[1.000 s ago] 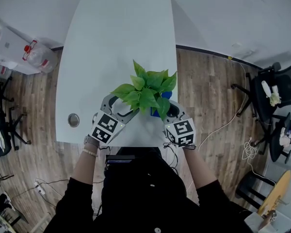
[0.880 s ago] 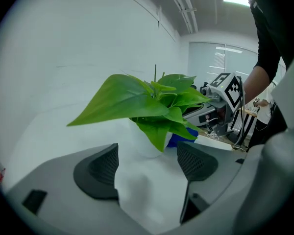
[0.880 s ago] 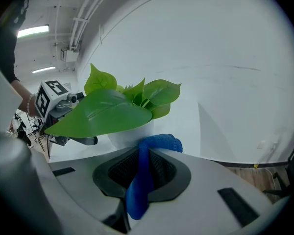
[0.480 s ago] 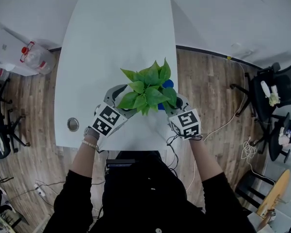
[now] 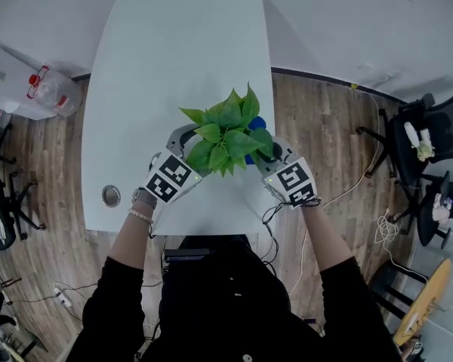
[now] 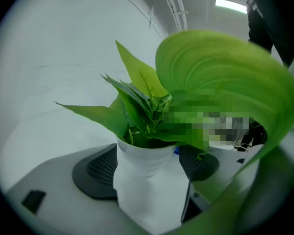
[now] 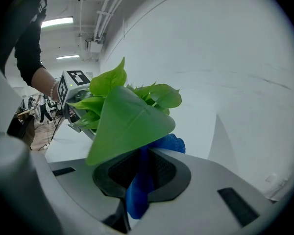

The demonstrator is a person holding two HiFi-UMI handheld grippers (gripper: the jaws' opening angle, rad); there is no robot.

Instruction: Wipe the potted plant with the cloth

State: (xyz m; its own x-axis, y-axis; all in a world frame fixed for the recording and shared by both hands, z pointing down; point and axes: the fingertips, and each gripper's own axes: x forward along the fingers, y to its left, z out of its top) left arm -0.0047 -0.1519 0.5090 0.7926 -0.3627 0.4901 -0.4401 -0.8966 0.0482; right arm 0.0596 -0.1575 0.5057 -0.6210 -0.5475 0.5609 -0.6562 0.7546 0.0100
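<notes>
A leafy green plant [image 5: 225,130] in a white pot [image 6: 147,180] stands on the white table [image 5: 181,51] near its front edge. My left gripper [image 5: 190,153] reaches in from the left. Its jaws have just been opening and now stand wide on either side of the pot [image 6: 147,165]; a sliver of blue shows between the pot and the right pad. My right gripper [image 5: 266,153] is at the plant's right, shut on a blue cloth [image 7: 139,190] that hangs between its pads [image 7: 142,173]. A large leaf [image 7: 130,124] lies over the cloth. The cloth [image 5: 257,123] peeks out beside the leaves.
Large water bottles [image 5: 49,89] stand on the floor to the left. A round cable hole [image 5: 111,196] is in the table's front left corner. Office chairs [image 5: 430,142] and loose cables [image 5: 385,232] are on the wooden floor to the right.
Both grippers and the plant have shifted a little farther from the table's front edge. The right gripper has rolled, and the cloth now sits higher beside the leaves.
</notes>
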